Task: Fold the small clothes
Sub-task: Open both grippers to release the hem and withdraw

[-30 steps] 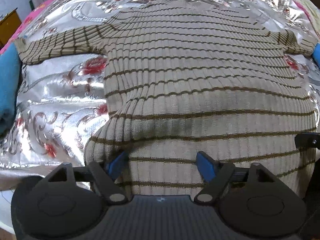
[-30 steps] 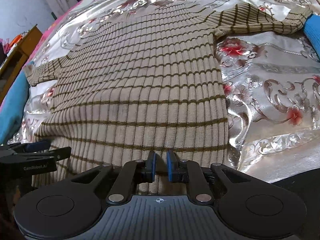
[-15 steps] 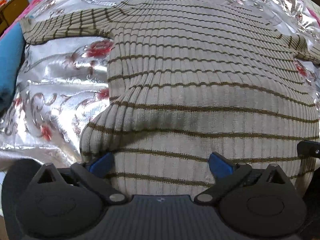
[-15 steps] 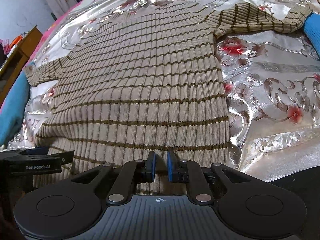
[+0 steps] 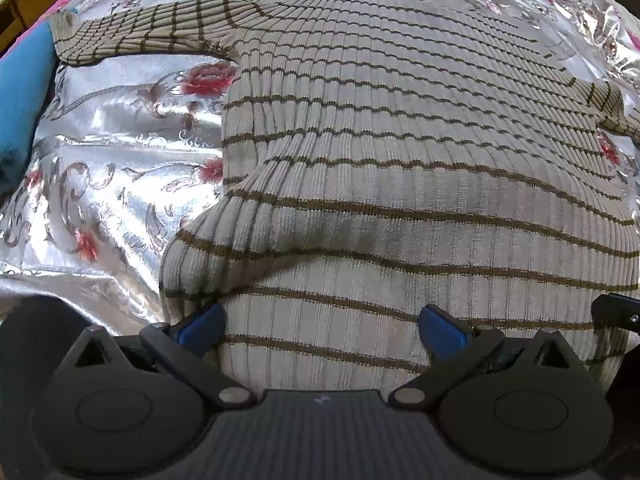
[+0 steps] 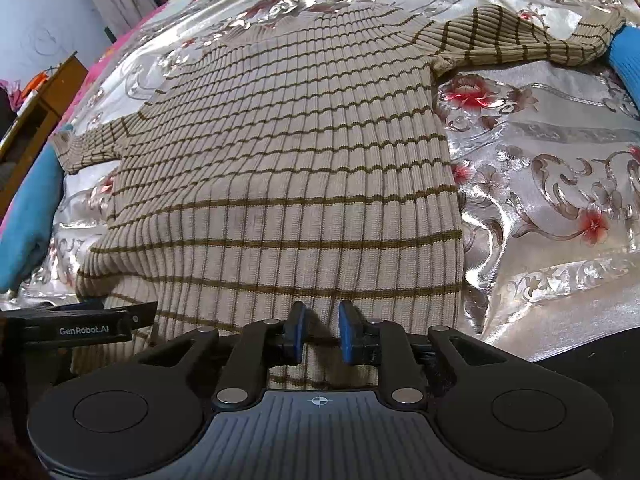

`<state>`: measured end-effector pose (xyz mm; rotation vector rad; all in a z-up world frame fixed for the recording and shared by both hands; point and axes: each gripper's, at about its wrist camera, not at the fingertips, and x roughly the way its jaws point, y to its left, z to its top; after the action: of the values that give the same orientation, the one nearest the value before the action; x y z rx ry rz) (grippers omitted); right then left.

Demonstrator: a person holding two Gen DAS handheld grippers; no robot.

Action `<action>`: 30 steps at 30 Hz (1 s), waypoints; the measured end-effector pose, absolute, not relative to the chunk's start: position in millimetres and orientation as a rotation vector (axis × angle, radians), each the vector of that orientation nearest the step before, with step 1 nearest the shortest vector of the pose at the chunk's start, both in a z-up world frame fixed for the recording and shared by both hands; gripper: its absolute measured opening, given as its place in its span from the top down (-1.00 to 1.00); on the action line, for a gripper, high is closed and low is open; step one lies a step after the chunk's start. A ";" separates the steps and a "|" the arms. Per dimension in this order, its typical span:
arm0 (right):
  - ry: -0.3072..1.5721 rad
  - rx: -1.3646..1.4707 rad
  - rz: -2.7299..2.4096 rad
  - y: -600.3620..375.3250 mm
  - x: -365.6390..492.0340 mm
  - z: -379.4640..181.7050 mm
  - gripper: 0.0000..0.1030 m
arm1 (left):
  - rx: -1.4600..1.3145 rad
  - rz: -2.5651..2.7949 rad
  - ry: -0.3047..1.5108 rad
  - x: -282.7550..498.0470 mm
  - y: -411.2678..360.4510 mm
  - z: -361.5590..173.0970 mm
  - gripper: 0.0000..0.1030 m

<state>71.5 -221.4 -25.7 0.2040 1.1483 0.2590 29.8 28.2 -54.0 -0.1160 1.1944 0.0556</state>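
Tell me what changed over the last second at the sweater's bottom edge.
The left gripper spread its jaws wide and let go of the sweater; its hem now lies loose between the blue pads. The right gripper is opening too, with a gap showing beside the hem fold between its pads. The sweater stayed spread flat on the shiny flowered bedspread, sleeves out to both sides, and neither hand shifted.

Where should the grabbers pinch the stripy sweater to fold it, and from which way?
Probably the bottom hem of the striped sweater, coming from the near edge. It lies flat with sleeves spread, and the hem is the closest free edge. The left gripper is wide open over the hem's left end; the right gripper, jaws opening, has the hem's knit between them, further right.
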 end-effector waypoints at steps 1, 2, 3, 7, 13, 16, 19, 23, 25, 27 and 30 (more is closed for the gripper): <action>1.148 0.205 0.260 -221.4 71.6 -25.5 0.61 | -0.123 0.057 1.196 29.9 28.9 -54.3 -1.00; 1.147 0.207 0.260 -221.6 71.7 -25.3 0.61 | -0.132 0.060 1.199 30.2 29.7 -54.8 -1.00; 1.146 0.209 0.261 -221.8 71.9 -25.0 0.61 | -0.139 0.062 1.200 30.7 30.6 -55.4 -1.00; 1.135 0.214 0.262 -222.5 73.4 -23.1 0.61 | -0.167 0.060 1.214 31.0 33.3 -55.0 -1.00; 1.093 0.202 0.261 -224.1 79.3 -14.4 0.61 | -0.207 0.074 1.179 19.3 34.9 -43.3 -1.00; 1.081 0.182 0.251 -225.1 83.5 -12.5 0.61 | -0.163 0.077 1.138 13.6 27.5 -34.9 -1.00; 1.070 0.162 0.239 -226.7 85.7 -11.1 0.61 | -0.104 0.075 1.088 7.6 18.7 -24.4 -1.00; 1.066 0.132 0.214 -228.2 87.5 -11.3 0.46 | -0.065 0.063 1.066 10.5 12.0 -19.6 -1.00; 1.052 0.113 0.207 -229.4 86.5 -10.2 0.40 | -0.062 0.051 1.072 11.3 10.8 -17.4 -1.00; 1.039 0.099 0.201 -230.8 86.3 -8.8 0.38 | -0.055 0.045 1.071 11.6 8.5 -15.3 -1.00; 1.028 0.100 0.194 -234.9 86.4 -6.9 0.27 | -0.046 0.038 1.058 10.8 4.6 -12.5 -1.00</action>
<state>86.4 -234.9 -6.9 0.1005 1.0279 0.1939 10.8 4.6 -12.5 -0.0459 1.0576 0.0375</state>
